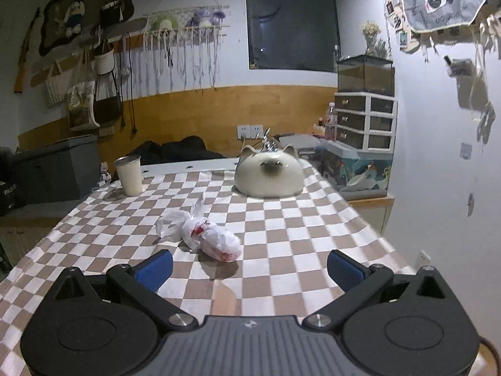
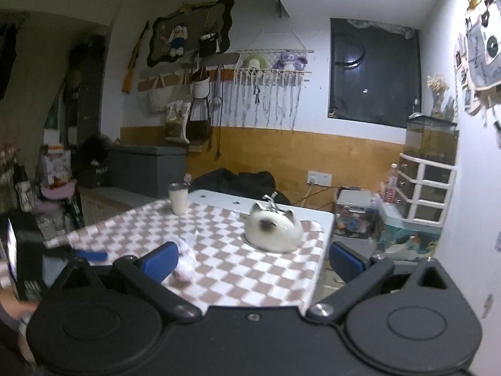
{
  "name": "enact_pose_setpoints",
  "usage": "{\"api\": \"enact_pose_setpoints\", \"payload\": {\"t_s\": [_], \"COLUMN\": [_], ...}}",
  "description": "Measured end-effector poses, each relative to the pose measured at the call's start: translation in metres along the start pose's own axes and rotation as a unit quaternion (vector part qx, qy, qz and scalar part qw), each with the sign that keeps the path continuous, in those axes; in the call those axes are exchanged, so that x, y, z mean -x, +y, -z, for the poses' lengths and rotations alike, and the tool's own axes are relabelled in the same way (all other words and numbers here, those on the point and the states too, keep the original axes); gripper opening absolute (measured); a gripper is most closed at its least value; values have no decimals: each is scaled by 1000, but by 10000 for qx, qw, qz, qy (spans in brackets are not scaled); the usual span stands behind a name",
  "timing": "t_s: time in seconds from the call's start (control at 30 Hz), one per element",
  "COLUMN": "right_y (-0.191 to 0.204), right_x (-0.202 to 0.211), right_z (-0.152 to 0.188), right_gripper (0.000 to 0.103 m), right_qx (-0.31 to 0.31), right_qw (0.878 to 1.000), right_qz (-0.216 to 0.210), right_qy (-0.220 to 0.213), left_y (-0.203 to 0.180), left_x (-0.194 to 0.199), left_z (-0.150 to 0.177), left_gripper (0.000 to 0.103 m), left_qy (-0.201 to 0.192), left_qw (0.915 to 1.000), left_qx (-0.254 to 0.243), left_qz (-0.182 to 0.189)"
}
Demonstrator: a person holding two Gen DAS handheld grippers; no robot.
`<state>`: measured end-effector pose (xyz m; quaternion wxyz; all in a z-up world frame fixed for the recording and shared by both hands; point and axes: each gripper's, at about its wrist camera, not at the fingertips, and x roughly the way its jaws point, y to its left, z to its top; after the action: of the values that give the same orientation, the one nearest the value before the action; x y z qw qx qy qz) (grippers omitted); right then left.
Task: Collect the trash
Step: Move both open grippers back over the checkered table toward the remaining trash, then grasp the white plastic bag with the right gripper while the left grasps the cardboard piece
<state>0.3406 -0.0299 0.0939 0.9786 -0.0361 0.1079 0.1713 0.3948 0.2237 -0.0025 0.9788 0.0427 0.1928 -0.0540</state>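
From the left, I see a pale cup point(image 1: 129, 174) standing near the far left edge of the checked tabletop point(image 1: 281, 238), well apart from everything else. Toward the middle lies the trash bag point(image 1: 205, 233), a knotted white plastic bundle with red showing through, lying on its side just ahead of my left tool point(image 1: 250, 269), a little left of its centre line. That tool's blue pads point(image 1: 156, 268) stand wide apart with nothing between them. Behind and to the right sits a cat-shaped white dome point(image 1: 268, 174).

I judge the bag light, soft and crinkly; it should crush and may slide on the cloth. The twisted neck near the knot looks the firmest place to pinch, rather than the bulging body.

My right tool point(image 2: 253, 261) hangs past the tabletop's right edge, its fingers also spread and empty; the bag point(image 2: 186, 258) appears blurred by its left pad.
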Motion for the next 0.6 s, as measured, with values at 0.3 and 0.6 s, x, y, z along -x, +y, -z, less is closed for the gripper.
{"api": "enact_pose_setpoints", "payload": {"t_s": [0.3,0.6], "right_y": [21,54], "right_x": [-101,-198], "right_z": [4,20], "right_gripper": [103,102], "right_qx": [-28,-160], "right_qw": [9990,9937], "right_qz": [-276,-639], "right_qy": [358,909], "left_y": [24,49], "left_x": [-38,-46], "left_z": [33,47], "left_gripper": [103,103], "left_qy": [3,68], "left_qw": [9996,9986], "left_qx": [-45,234], "left_qz": [275,478]}}
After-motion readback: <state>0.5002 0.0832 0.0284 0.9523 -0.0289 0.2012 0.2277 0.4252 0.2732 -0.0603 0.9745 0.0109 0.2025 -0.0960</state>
